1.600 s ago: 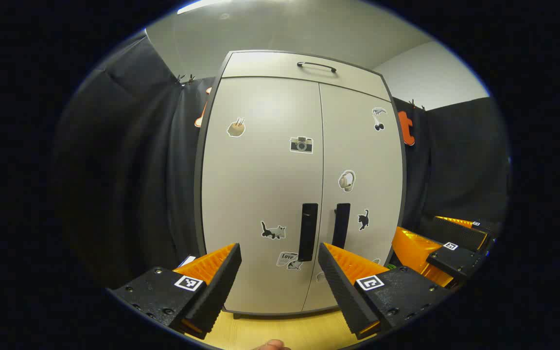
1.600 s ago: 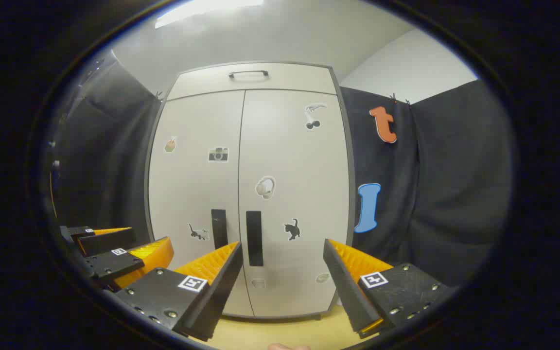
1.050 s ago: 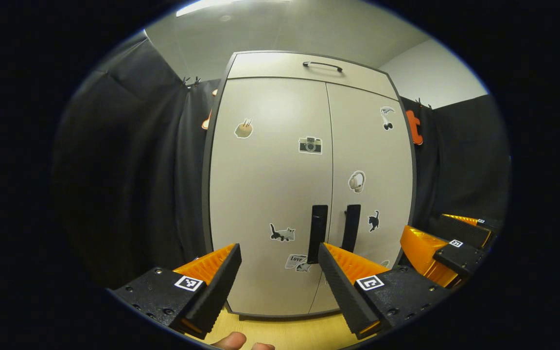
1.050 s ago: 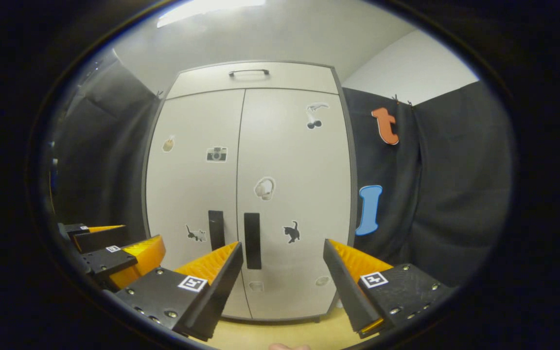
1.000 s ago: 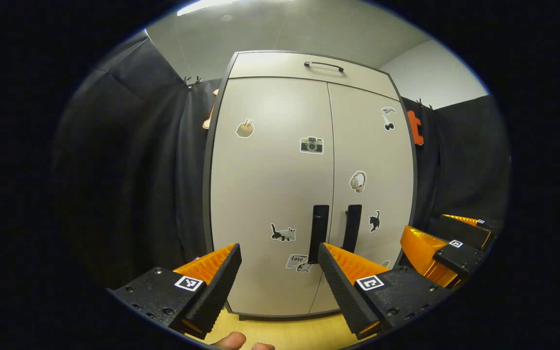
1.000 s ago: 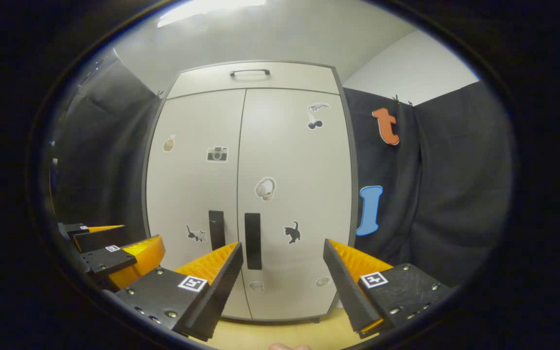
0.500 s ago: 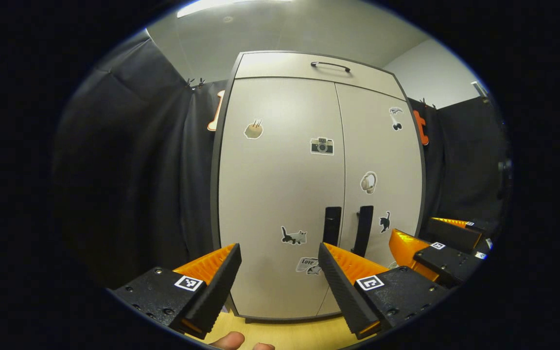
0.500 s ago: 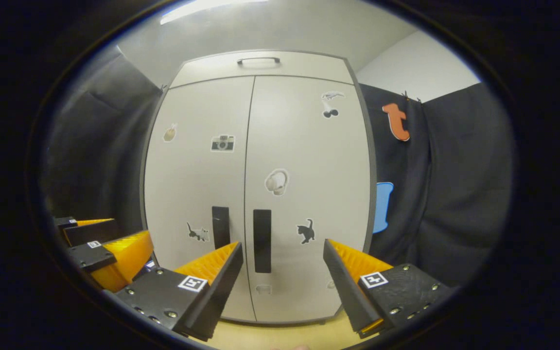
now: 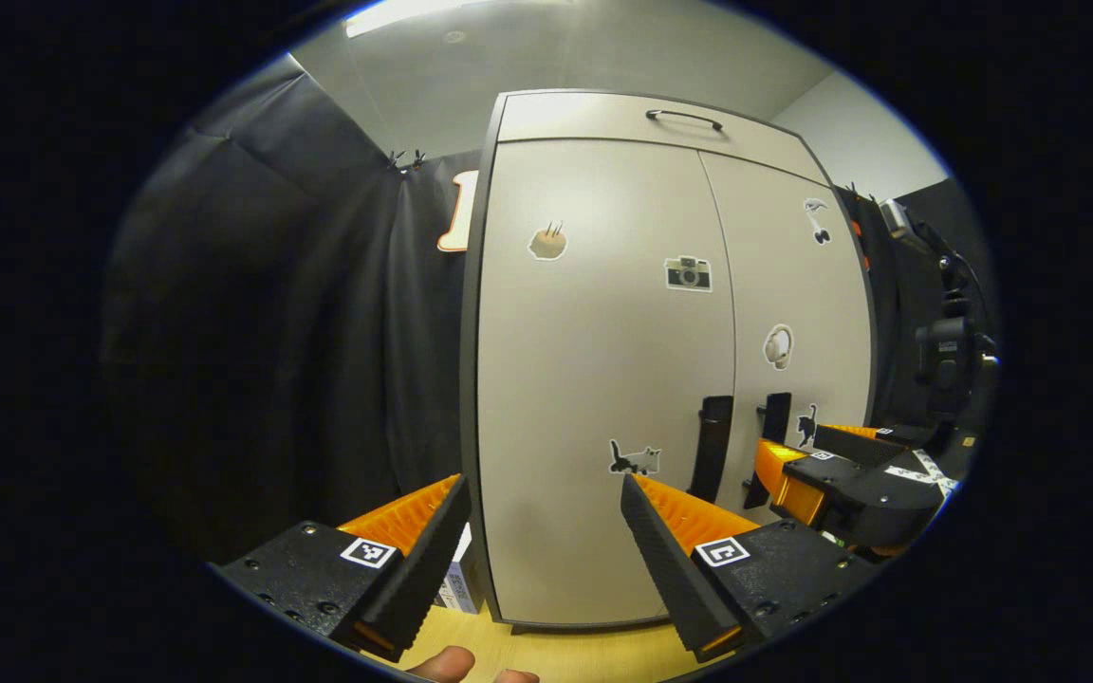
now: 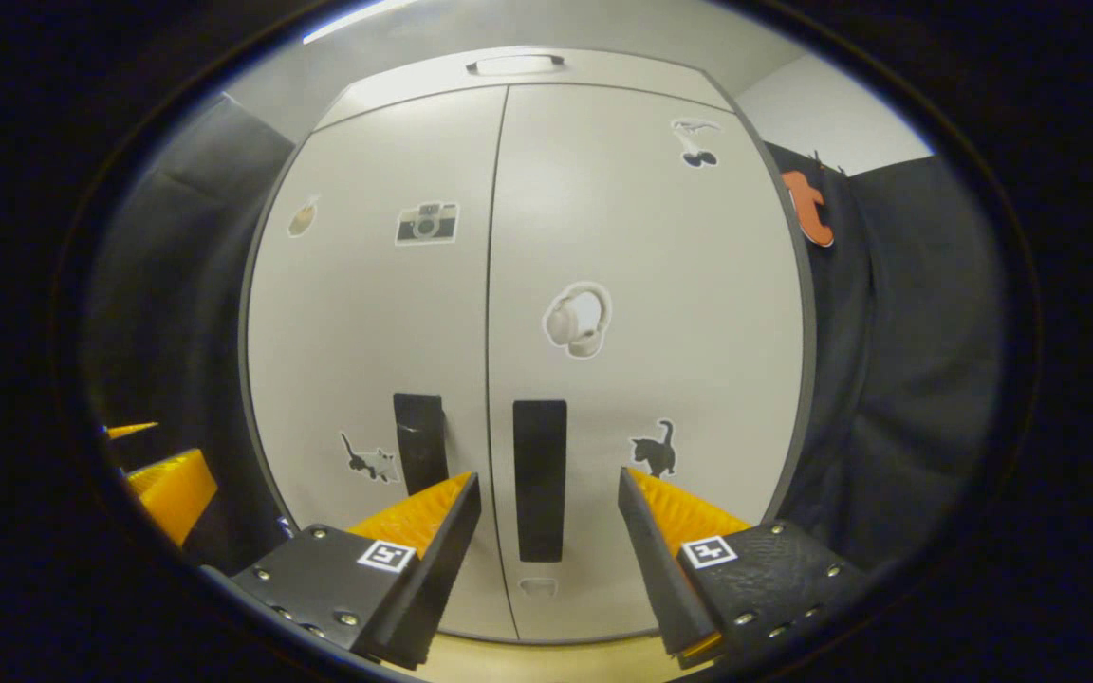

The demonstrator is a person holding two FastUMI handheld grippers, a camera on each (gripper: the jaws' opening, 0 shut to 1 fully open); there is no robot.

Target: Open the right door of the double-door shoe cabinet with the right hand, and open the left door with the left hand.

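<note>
Right gripper [image 10: 546, 493] lined up on the right door's handle, jaws spread and empty.
Low centre of its view, the black vertical bar handle [image 10: 540, 479] of the pale grey shoe cabinet [image 10: 641, 237] sits between the fingers, apparently untouched; close squarely round it, then pull. Left gripper [image 9: 545, 493] waits wide, empty, before the left door [image 9: 594, 360].

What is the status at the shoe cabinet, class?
Right gripper open, lined up on right door's black vertical handle, not touching. Left gripper open, facing left door. Pale grey double-door shoe cabinet shut. Nothing in the way.
</note>
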